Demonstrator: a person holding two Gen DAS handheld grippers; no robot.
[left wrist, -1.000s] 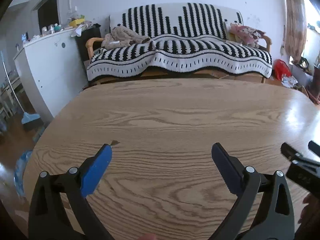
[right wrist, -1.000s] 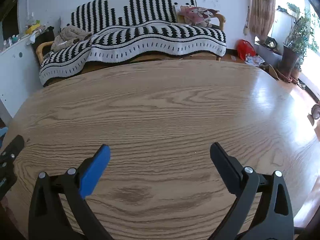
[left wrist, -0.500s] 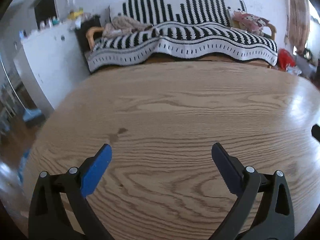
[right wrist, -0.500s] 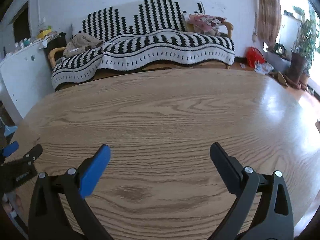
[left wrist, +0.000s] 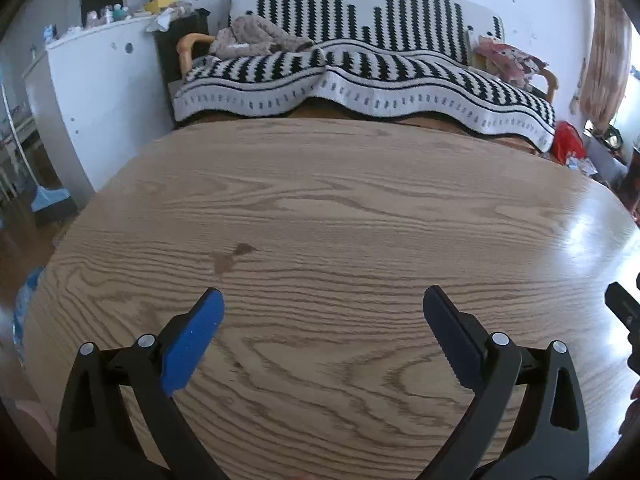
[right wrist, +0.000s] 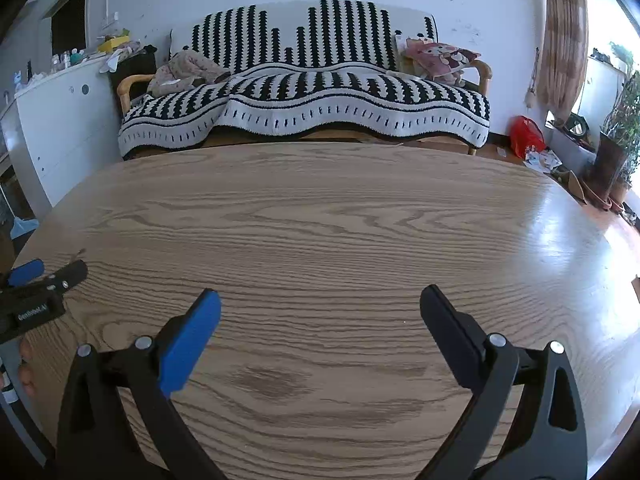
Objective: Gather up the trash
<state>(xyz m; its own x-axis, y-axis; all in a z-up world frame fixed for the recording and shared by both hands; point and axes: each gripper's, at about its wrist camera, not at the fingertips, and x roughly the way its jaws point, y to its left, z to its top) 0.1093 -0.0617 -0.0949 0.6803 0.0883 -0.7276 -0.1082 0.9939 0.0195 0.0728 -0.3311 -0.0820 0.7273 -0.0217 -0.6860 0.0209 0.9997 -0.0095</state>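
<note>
My left gripper (left wrist: 322, 300) is open above the oval wooden table (left wrist: 340, 208), nothing between its blue-padded fingers. My right gripper (right wrist: 320, 300) is open too, over the same table (right wrist: 320, 220), and holds nothing. The left gripper (right wrist: 44, 276) shows at the left edge of the right wrist view; part of the right gripper (left wrist: 624, 312) shows at the right edge of the left wrist view. A small dark stain (left wrist: 232, 256) marks the tabletop ahead of the left gripper. I see no loose trash on the table. A red bag (right wrist: 526, 136) and scattered paper scraps (right wrist: 542, 158) lie on the floor at far right.
A sofa under a black-and-white striped blanket (right wrist: 304, 104) stands behind the table. A white cabinet (left wrist: 96, 92) with bottles on top is at the left. A blue dustpan (left wrist: 50, 196) sits on the floor at left. Potted plants (right wrist: 616, 136) stand by the right window.
The left wrist view has shifted so the dark stain lies farther ahead of the left gripper. The left gripper shows more fully in the right wrist view. Both grippers stay open.
</note>
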